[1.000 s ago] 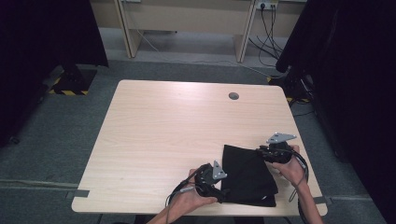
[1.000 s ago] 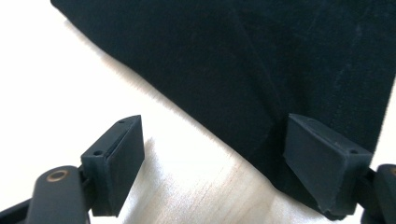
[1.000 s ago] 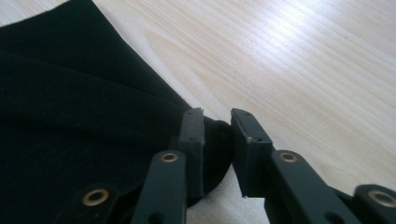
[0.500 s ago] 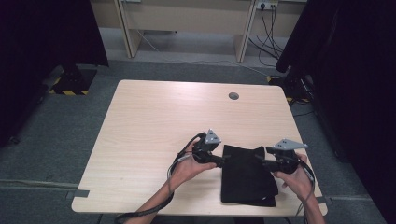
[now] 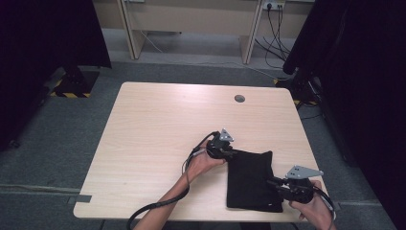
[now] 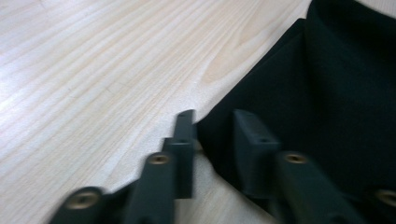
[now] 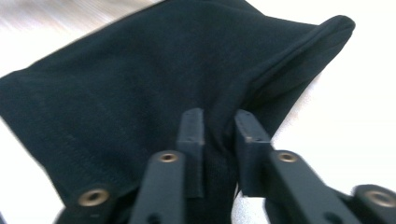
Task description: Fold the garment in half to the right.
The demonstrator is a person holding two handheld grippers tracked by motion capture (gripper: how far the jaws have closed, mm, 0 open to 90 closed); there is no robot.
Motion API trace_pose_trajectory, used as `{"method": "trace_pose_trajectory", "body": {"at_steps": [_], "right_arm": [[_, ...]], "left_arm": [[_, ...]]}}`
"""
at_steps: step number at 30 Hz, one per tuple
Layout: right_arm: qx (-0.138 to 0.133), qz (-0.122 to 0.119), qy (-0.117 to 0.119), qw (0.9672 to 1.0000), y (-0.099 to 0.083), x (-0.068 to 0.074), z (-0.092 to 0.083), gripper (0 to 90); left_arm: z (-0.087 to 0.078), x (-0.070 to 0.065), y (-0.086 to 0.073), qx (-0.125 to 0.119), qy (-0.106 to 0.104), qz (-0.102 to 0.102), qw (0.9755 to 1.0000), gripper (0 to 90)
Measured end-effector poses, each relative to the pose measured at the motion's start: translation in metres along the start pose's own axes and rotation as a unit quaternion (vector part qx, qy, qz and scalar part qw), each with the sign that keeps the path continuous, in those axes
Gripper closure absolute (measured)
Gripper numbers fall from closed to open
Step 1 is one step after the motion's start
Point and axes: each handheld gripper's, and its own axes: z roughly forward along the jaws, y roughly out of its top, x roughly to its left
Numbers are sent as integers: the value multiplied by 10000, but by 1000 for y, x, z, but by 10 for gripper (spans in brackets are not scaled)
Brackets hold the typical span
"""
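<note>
A black cloth (image 5: pixel 250 184) lies folded flat on the near right part of the light wooden table (image 5: pixel 158 124). My left gripper (image 5: pixel 231 152) is at the cloth's far left corner. In the left gripper view that corner (image 6: pixel 336 93) sits between the jaws of the left gripper (image 6: pixel 214 119), which have just been closing and pinch it. My right gripper (image 5: pixel 272 182) is at the cloth's right edge near the front. In the right gripper view a raised fold of cloth (image 7: pixel 116 84) is pinched by the right gripper (image 7: pixel 219 116), whose jaws have also just been closing.
A round cable hole (image 5: pixel 239 98) lies near the table's far edge. The left gripper's cable (image 5: pixel 153 208) trails off the near edge. Beyond the table stands a wooden frame (image 5: pixel 249 28) with floor cables, and dark curtains (image 5: pixel 43 57) hang at both sides.
The left hand moved from the cloth's near left corner away to its far left corner. The right hand came from the far right corner toward the near right edge. Both pairs of jaws closed on cloth.
</note>
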Motion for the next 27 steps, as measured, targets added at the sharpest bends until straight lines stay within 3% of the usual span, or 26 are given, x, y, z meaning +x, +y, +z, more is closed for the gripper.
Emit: {"method": "trace_pose_trajectory", "body": {"at_steps": [3, 5, 9, 12, 14, 16, 20, 23, 27], "right_arm": [[-206, 16, -41, 9998, 0, -2, -12, 810], [-268, 39, -82, 9996, -4, -2, -18, 818], [-112, 178, 7, 9998, -20, -4, -12, 819], [-138, 509, 127, 9985, -25, -12, -7, 761], [-115, 654, 0, 9978, -23, -13, -9, 636], [-186, 607, -159, 9979, -16, -14, -14, 557], [-470, 634, -230, 9966, 2, -23, -17, 469], [-393, 755, -155, 9962, 18, -36, -5, 405], [-196, 903, -260, 9954, 39, -53, 22, 350]], "left_arm": [[-3, 3, -2, 13, 44, -1, 10000, 772], [-6, 7, -5, -42, 37, -141, 9999, 773], [-7, 12, -8, -138, -32, -424, 9990, 754], [-8, 14, -7, -139, -14, -582, 9982, 694], [-11, 13, -4, -192, 153, -652, 9976, 594], [-17, 9, -2, -220, 277, -797, 9962, 469], [-33, -14, -1, -213, 278, -710, 9969, 284], [-40, -33, -7, -129, 199, -568, 9981, 202], [-49, -63, -23, -12, 56, -432, 9990, 132]]}}
